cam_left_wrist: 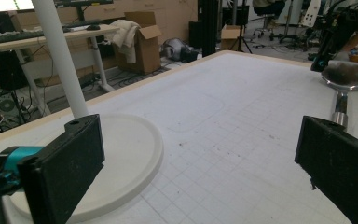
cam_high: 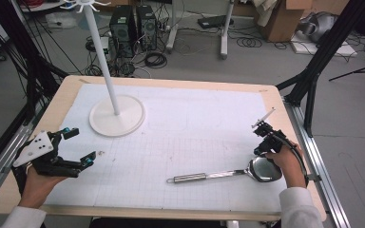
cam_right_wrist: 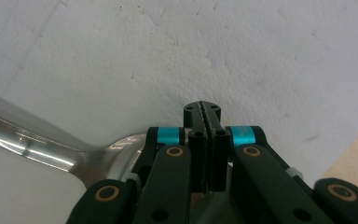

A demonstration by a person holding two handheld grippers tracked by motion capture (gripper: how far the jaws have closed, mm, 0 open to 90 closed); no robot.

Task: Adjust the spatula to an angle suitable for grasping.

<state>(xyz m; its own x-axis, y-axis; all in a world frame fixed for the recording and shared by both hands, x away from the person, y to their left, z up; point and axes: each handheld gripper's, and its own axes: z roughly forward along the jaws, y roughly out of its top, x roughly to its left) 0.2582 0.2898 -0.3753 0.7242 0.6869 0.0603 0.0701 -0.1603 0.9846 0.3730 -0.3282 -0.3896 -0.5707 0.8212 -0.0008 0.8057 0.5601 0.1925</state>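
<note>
Hidden: the ladle bowl's near side sits under the person's right hand.
Ladle: near the table's right front corner, handle pointing left.
Right gripper: jaws together, tips at the bowl's far rim.
Left gripper: jaws apart, front left edge, well apart from the ladle.
Stand: rear left.

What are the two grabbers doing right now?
Left gripper: open, holding nothing.
Right gripper: jaws shut together, beside the ladle, gripping nothing.

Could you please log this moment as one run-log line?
left gripper: open, near stand | right gripper: shut, at ladle bowl rim; grasp unclear | ladle: flat on mat
</note>
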